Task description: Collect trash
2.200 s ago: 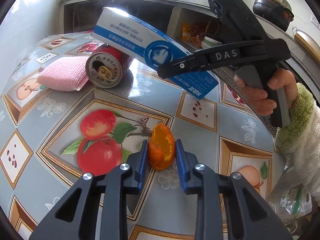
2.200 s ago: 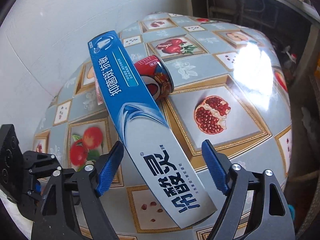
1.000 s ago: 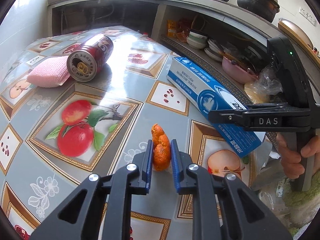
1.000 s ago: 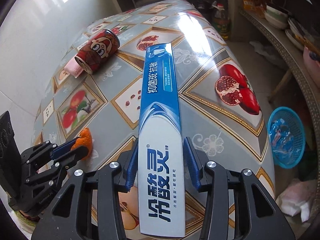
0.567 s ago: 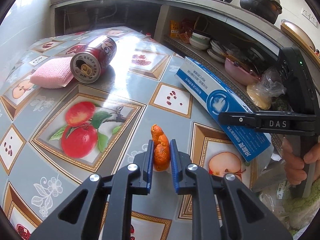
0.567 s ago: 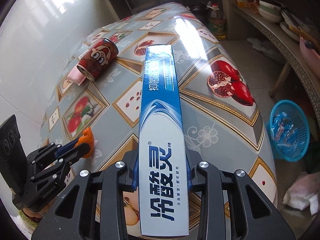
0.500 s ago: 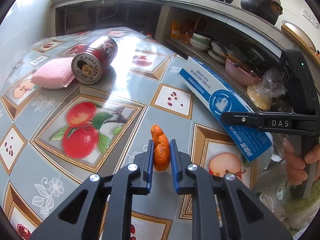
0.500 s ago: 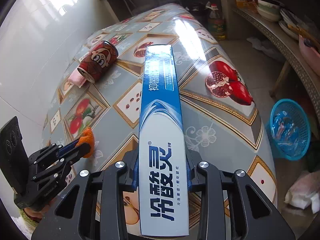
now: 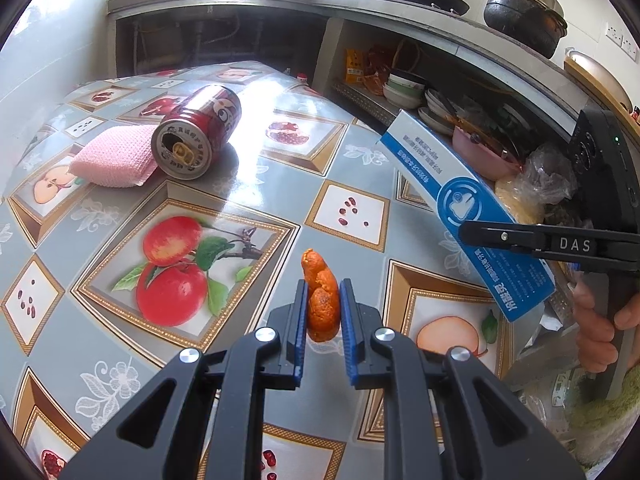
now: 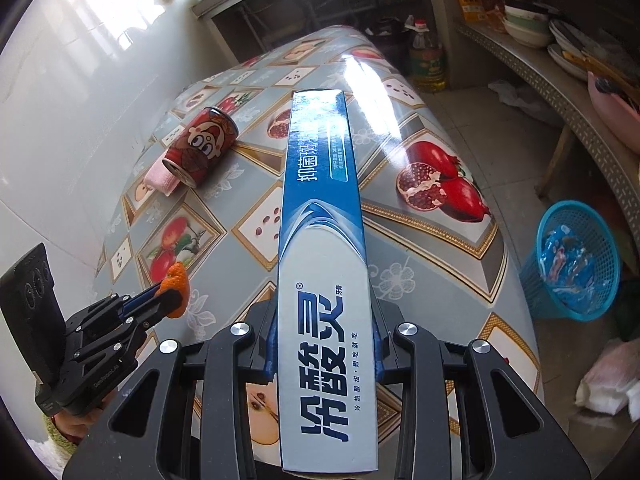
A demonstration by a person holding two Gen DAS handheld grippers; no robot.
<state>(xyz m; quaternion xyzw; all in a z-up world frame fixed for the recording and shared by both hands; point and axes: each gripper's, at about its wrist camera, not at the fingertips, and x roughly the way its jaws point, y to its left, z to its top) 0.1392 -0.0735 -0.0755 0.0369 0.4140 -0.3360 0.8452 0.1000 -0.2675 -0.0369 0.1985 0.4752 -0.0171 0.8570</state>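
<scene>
Above the fruit-patterned counter, the left gripper reaches forward, its jaws drawn narrow and pinching one piece of orange peel between the blue pads; the peel stands upright, its top poking above the pads. From the right wrist view the same gripper enters from the lower left, angled up toward the counter's middle, with the peel held clear of the surface.

The right gripper points along the counter's length, held level, and its jaws are closed to the width of one long blue and white toothpaste box, clamping it near the printed end so that most of the box juts forward over the counter. In the left wrist view this box slants across the counter's right edge, and the person's right hand wraps the black handle at the far right.

One red drink can lies on its side on the counter, open end toward the left camera, touching one pink sponge beside it. One blue mesh basket stands on the floor right of the counter, with crumpled blue plastic inside.
</scene>
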